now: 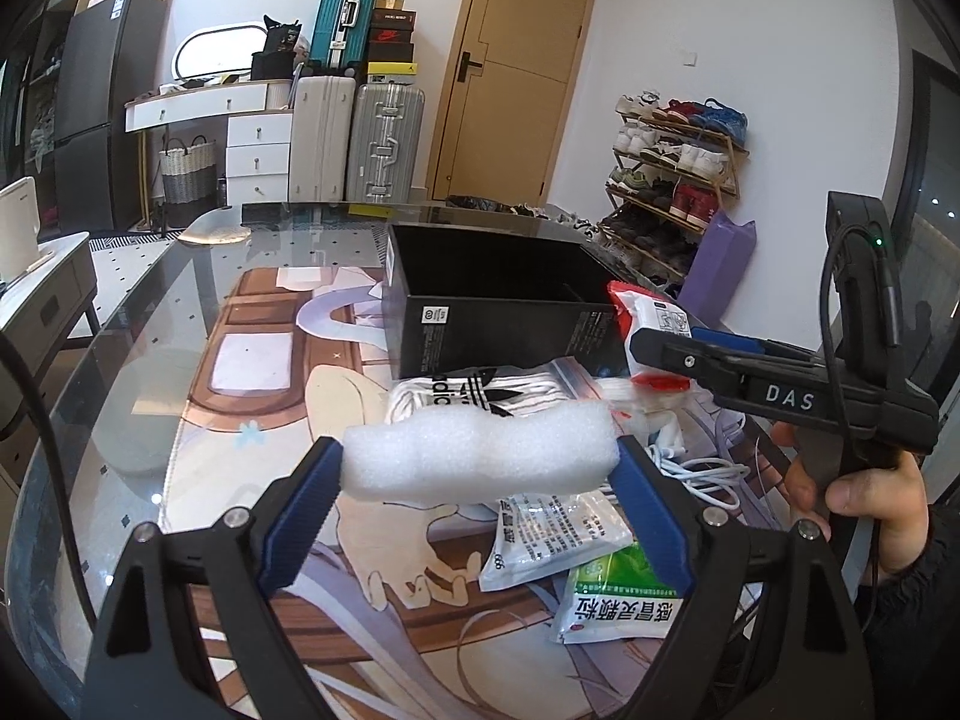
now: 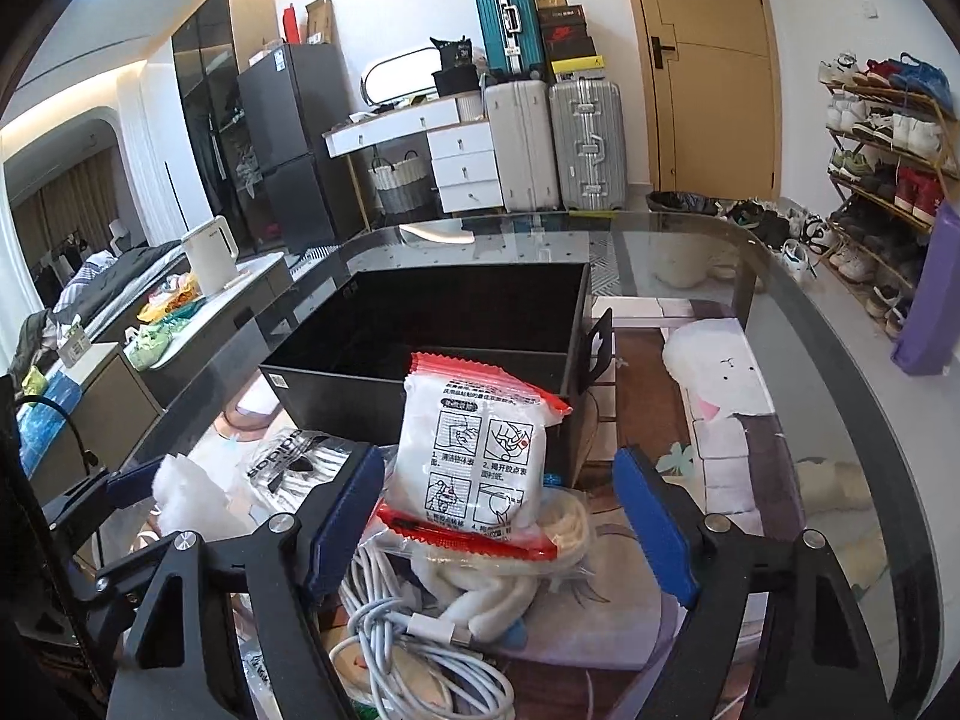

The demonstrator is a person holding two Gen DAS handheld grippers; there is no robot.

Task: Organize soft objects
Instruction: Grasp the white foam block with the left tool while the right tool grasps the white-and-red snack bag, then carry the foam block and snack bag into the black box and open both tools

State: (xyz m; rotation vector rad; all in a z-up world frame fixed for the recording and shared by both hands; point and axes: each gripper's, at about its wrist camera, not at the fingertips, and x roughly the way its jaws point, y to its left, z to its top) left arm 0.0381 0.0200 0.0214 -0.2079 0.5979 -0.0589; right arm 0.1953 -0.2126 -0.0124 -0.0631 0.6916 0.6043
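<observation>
My left gripper point(image 1: 477, 456) is shut on a white foam piece point(image 1: 480, 450), which spans the gap between its blue pads above the table. The same foam point(image 2: 186, 492) shows at the left of the right wrist view. A red and white packet point(image 2: 474, 456) stands upright between the jaws of my right gripper point(image 2: 498, 480). It lies against the left pad, with a clear gap to the right pad, so this gripper is open. Just beyond both stands the open black box point(image 1: 498, 324), seen again as the black box point(image 2: 336, 390).
A pile lies on the printed mat: an adidas bag point(image 1: 474, 390), white and green medicine sachets point(image 1: 552, 534), a white cable point(image 2: 408, 618) and white padding. A hand point(image 1: 864, 498) holds the right gripper. The glass table edge point(image 2: 840, 330) curves at right.
</observation>
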